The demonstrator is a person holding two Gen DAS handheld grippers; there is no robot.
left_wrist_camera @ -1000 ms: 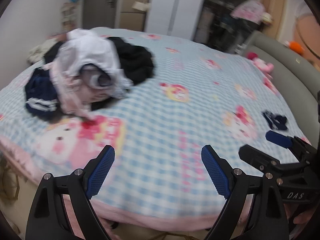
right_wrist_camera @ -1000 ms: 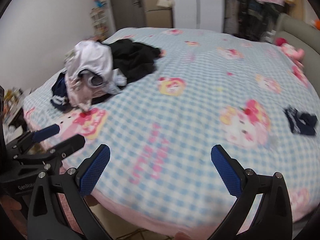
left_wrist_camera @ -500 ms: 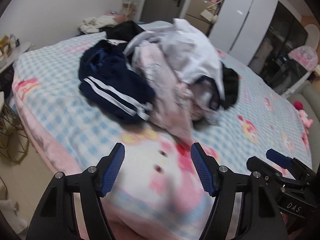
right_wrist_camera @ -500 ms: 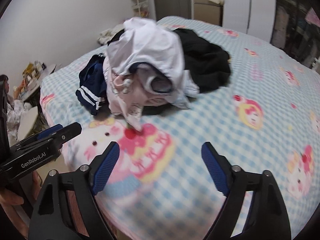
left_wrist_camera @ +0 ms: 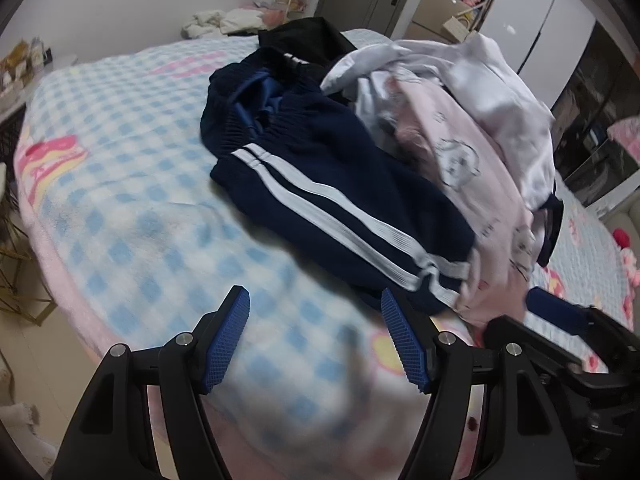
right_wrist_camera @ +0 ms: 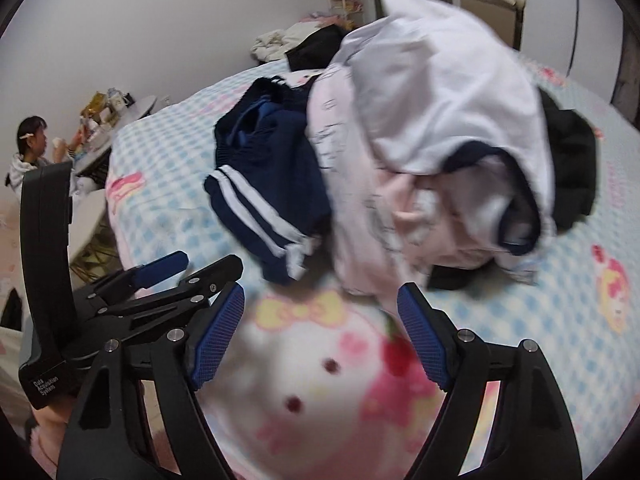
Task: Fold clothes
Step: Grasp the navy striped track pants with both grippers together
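Both grippers have closed in on the heap since a second ago, when they looked across open bedspread. Your left gripper [left_wrist_camera: 314, 340] and right gripper [right_wrist_camera: 320, 334] hover with jaws spread and nothing between them, just short of the clothes. Nearest lie the navy striped shorts [left_wrist_camera: 340, 184], crumpled, with a pink printed garment [left_wrist_camera: 472, 184] and a white top [right_wrist_camera: 440, 92] bunched over them and a black garment [right_wrist_camera: 572, 168] behind. You seem to be choosing a piece; the shorts are partly pinned by the pink one, so draw them out onto clear bed [left_wrist_camera: 120, 184].
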